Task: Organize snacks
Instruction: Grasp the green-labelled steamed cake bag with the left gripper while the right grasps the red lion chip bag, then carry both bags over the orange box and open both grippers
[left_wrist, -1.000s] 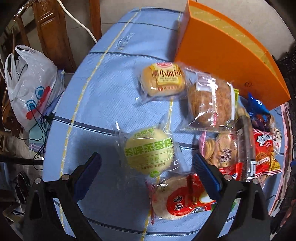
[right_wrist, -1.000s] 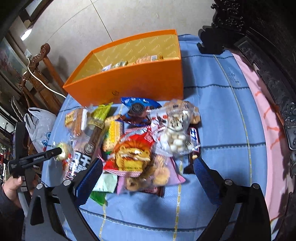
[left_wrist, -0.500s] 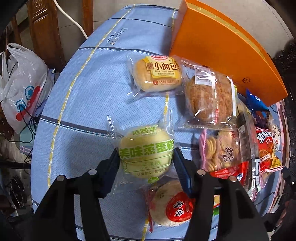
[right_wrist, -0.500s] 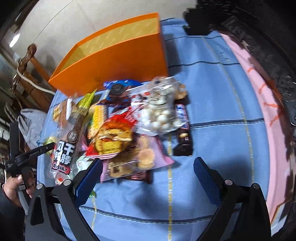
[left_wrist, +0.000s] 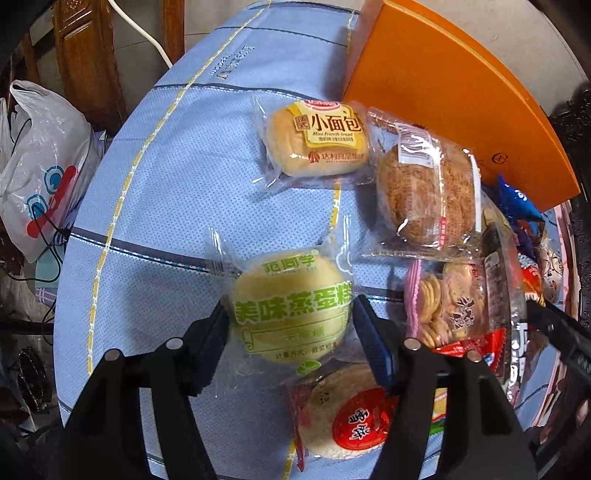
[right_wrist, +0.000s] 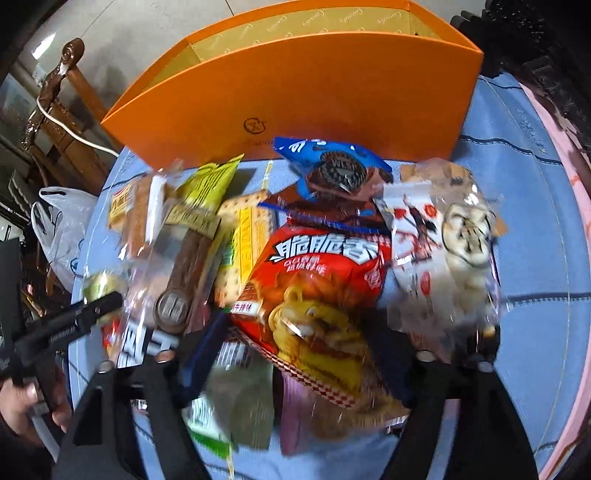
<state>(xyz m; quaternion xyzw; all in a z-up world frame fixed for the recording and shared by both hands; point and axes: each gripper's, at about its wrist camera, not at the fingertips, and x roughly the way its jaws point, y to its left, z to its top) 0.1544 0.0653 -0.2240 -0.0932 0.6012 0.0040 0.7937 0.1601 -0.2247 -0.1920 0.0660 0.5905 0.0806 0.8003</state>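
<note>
My left gripper (left_wrist: 290, 323) is shut on a round yellow steamed cake in a clear wrapper with green lettering (left_wrist: 291, 306), both pads pressing its sides just above the blue tablecloth (left_wrist: 166, 184). My right gripper (right_wrist: 295, 332) has closed around a red crisp bag with a lion picture (right_wrist: 317, 295) in the middle of the snack pile; this view is blurred. The orange box (right_wrist: 295, 96) stands open behind the pile and also shows in the left wrist view (left_wrist: 454, 96).
Near the cake lie a mini French bread (left_wrist: 319, 142), a brown floss bun (left_wrist: 424, 192), a cookie pack (left_wrist: 447, 306) and a rice cracker (left_wrist: 347, 417). A blue Oreo pack (right_wrist: 332, 166) and a white candy bag (right_wrist: 450, 251) flank the red bag. A wooden chair (left_wrist: 85, 48) and white plastic bag (left_wrist: 40, 162) stand left.
My left gripper moved forward and closed on the steamed cake. My right gripper dropped into the pile and closed from wide open onto the red crisp bag.
</note>
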